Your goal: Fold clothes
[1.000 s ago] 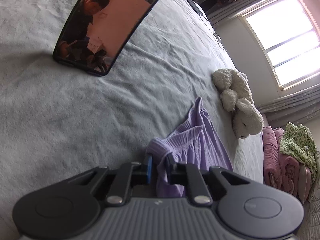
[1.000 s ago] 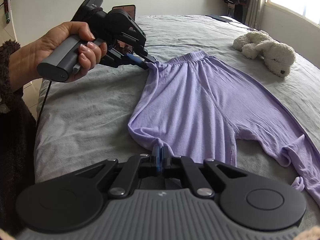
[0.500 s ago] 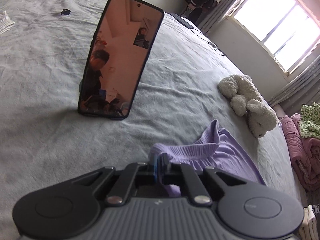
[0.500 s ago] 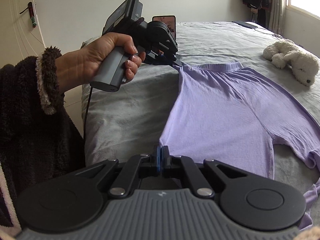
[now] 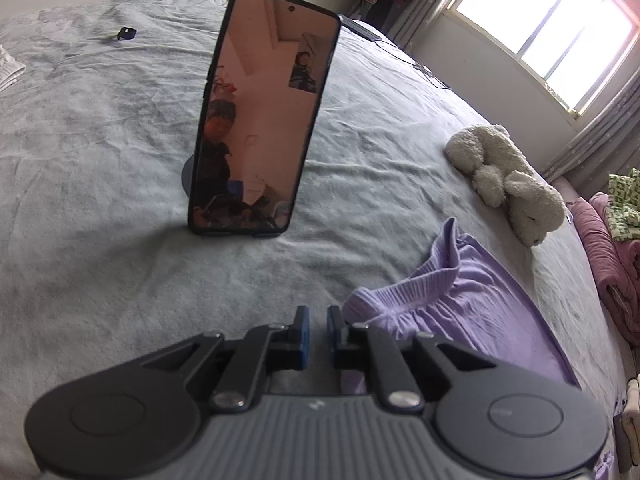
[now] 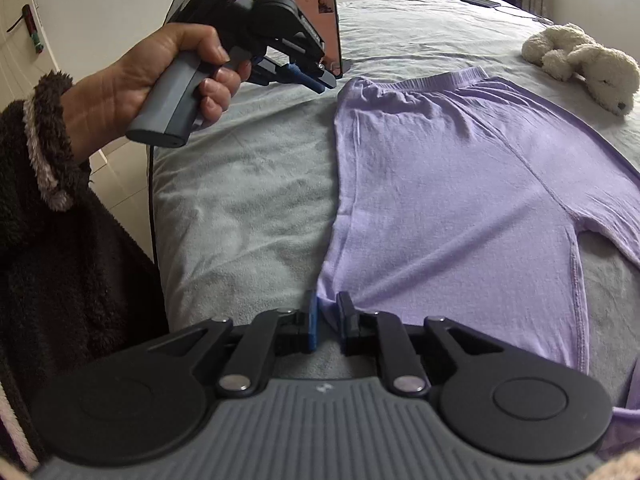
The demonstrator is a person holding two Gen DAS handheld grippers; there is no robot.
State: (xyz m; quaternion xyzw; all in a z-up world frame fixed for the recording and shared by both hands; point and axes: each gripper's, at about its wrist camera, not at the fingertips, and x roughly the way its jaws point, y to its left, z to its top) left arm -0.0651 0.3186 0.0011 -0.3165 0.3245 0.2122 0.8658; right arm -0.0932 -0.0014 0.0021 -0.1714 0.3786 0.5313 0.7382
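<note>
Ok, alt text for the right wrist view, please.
Purple pants lie spread flat on a grey bed, their near corner between the open fingers of the right tool. The left tool, hand-held, hovers open beside the waistband, a propped phone and a white plush toy beyond.

Wide bed [image 6: 248, 184] under a rumpled pale grey cover, lilac trousers [image 6: 452, 184] spread flat across it, waistband toward an upright phone [image 5: 260, 120] on its stand, cream plush toy [image 5: 508, 180] near the far edge, small dark object [image 5: 126, 33] well apart from them.
</note>
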